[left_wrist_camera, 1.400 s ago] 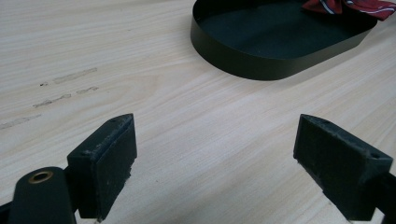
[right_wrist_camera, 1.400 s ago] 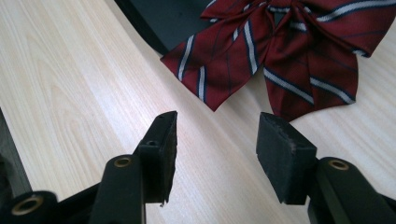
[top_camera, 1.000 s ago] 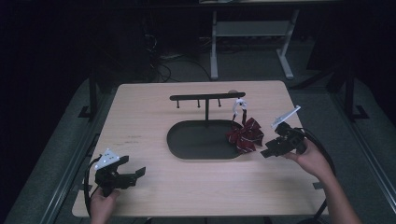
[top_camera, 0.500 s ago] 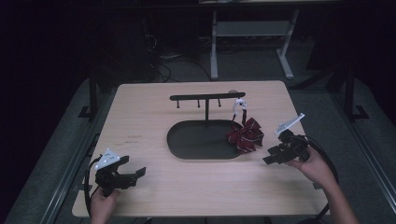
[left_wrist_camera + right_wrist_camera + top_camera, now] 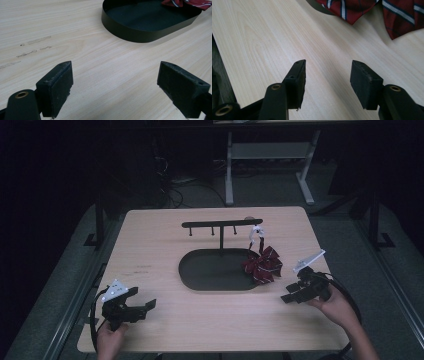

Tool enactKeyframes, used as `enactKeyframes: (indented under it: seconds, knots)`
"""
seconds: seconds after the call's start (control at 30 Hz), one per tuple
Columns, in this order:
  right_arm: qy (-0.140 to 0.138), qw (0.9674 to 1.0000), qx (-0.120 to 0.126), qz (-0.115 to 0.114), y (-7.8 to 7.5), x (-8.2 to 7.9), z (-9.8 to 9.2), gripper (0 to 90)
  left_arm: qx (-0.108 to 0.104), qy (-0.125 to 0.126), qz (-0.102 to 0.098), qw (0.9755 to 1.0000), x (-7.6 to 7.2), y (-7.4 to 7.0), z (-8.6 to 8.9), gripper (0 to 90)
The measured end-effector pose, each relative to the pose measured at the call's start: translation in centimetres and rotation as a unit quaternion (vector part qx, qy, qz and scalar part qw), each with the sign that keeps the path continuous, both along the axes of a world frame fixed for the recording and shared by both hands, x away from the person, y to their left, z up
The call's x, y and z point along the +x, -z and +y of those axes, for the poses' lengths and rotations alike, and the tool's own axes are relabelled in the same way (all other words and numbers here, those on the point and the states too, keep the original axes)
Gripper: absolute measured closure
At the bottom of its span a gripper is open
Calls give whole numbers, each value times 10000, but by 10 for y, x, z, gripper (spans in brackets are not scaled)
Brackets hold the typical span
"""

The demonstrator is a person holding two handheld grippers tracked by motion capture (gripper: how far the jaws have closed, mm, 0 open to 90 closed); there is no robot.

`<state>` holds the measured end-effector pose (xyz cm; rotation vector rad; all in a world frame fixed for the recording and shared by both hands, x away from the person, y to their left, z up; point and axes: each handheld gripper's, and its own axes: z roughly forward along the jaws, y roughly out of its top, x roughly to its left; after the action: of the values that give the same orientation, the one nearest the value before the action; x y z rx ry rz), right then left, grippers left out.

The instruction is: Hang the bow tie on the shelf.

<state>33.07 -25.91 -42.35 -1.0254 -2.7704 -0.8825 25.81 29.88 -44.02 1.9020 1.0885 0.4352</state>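
Observation:
A dark red striped bow tie (image 5: 262, 264) hangs by a white strap from the right end of a black T-shaped stand (image 5: 221, 226) and rests on the right rim of the black oval tray (image 5: 210, 270). My right gripper (image 5: 290, 292) sits low over the table just right of the bow, open, with nothing between its pads. In the right gripper view its gripper (image 5: 328, 72) has bare wood between the jaws and the bow tie (image 5: 352, 8) ahead. My left gripper (image 5: 148, 309) is open near the front left corner. The left gripper view has its gripper (image 5: 117, 75) facing the tray (image 5: 140, 35).
The wooden table (image 5: 150, 245) has the tray and stand at its middle. Black cables loop from both grippers near the front edge. A metal desk frame (image 5: 230, 175) stands on the floor beyond the far edge.
My right gripper has drawn back from the bow tie toward the table's near edge and sunk lower. The left gripper and the bow tie have stayed put.

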Motion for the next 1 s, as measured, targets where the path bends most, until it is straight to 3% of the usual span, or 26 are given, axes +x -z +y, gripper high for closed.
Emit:
enactKeyframes:
  seconds: [0.57, 1.0]
  knots:
    - [101, 9999, 116, -35, 14, -16, -3, 453, 48, 41, -26, 10000, 0, 0, -1, 130]
    - [215, 9991, 345, -124, 18, -34, -1, 421, -6, 11, -34, 10000, -1, -1, -1, 131]
